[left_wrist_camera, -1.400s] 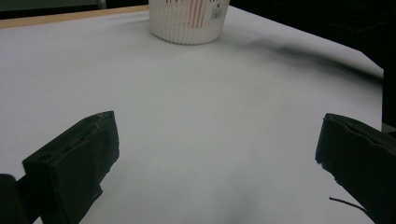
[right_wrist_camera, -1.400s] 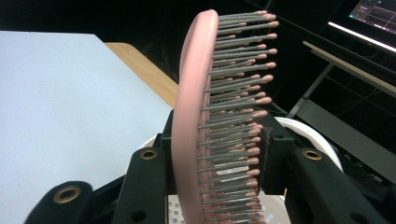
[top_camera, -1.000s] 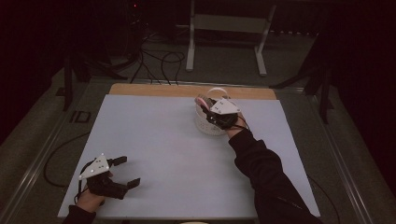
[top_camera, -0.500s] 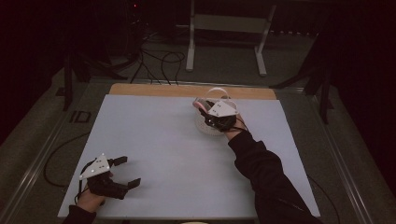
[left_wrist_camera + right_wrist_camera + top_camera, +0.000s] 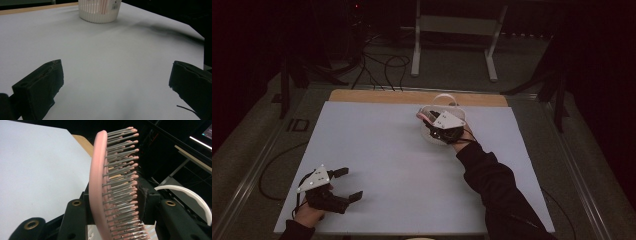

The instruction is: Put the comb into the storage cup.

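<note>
A pink hairbrush with grey bristles stands on edge between the jaws of my right gripper, which is shut on it. In the high view that right gripper hangs over a white ribbed basket at the table's far middle, and the hairbrush pokes out to its left. The basket's rim curves just beyond the jaws. My left gripper rests near the front left corner, open, nothing between its jaws. From the left gripper the basket stands far ahead.
A white sheet covers the table, with a wooden strip along its far edge. Cables and a metal stand lie on the floor beyond. A person's dark sleeve crosses the right side.
My right gripper with the hairbrush has shifted slightly toward the near side above the basket. The left gripper has not moved.
</note>
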Demonstrator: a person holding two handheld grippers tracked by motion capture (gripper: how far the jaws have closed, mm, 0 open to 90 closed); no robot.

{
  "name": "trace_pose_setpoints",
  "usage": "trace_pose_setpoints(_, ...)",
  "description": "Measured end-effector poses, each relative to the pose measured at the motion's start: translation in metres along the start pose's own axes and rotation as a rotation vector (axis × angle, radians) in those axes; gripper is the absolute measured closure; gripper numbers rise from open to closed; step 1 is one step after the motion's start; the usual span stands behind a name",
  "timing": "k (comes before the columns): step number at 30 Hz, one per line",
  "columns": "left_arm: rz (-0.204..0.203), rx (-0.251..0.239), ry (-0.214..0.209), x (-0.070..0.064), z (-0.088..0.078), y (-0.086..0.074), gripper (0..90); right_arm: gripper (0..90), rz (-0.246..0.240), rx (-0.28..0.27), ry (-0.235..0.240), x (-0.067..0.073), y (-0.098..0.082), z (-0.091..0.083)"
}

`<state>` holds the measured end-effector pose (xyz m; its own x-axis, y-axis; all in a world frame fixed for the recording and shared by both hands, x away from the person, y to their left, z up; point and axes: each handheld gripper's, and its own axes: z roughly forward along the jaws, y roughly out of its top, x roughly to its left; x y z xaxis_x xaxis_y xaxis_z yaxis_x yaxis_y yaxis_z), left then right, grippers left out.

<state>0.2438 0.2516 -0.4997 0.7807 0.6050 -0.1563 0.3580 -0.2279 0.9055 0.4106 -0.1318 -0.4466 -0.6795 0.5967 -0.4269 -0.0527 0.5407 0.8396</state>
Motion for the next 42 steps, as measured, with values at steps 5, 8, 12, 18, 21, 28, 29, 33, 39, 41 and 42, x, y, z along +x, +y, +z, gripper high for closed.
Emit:
trace_pose_setpoints(5,0.000,0.001,-0.001,-0.0004,0.0004,0.0001,0.2,58.7,-0.005,0.002,0.002,0.0024,-0.0001,0.0000)
trace_pose_setpoints(8,0.001,0.000,-0.001,0.0000,0.0001,0.0000,0.2,58.1,-0.002,0.000,0.009,0.0023,-0.0010,-0.0010)
trace_pose_setpoints(12,0.002,0.002,-0.001,-0.0001,0.0000,-0.0001,0.2,58.0,0.002,-0.001,0.014,0.0012,-0.0009,-0.0014)
trace_pose_setpoints(18,0.001,-0.001,0.001,-0.0001,-0.0001,0.0000,0.2,55.7,0.007,0.004,0.025,0.0003,-0.0003,-0.0019)
trace_pose_setpoints(21,0.001,0.000,0.001,0.0000,0.0000,0.0001,0.2,51.6,0.006,0.005,0.033,-0.0003,0.0002,-0.0020)
trace_pose_setpoints(28,0.000,-0.002,0.001,0.0003,-0.0001,-0.0001,0.2,40.4,0.021,0.006,0.038,-0.0044,0.0042,-0.0038)
trace_pose_setpoints(29,0.001,0.001,0.001,0.0002,0.0001,-0.0001,0.2,38.0,0.023,0.010,0.041,-0.0048,0.0046,-0.0039)
trace_pose_setpoints(33,-0.001,-0.002,0.001,0.0002,0.0001,-0.0001,0.2,24.6,0.041,0.031,0.063,-0.0056,0.0055,-0.0031)
trace_pose_setpoints(39,0.001,0.000,0.000,-0.0001,0.0000,0.0001,0.2,9.2,0.072,0.022,0.106,-0.0072,0.0053,-0.0053)
trace_pose_setpoints(41,0.002,0.001,0.001,0.0001,0.0000,0.0001,0.2,8.4,0.075,0.022,0.116,-0.0068,0.0054,-0.0061)
trace_pose_setpoints(42,0.001,0.000,0.001,0.0001,0.0001,0.0000,0.2,8.4,0.078,0.020,0.123,-0.0072,0.0053,-0.0066)
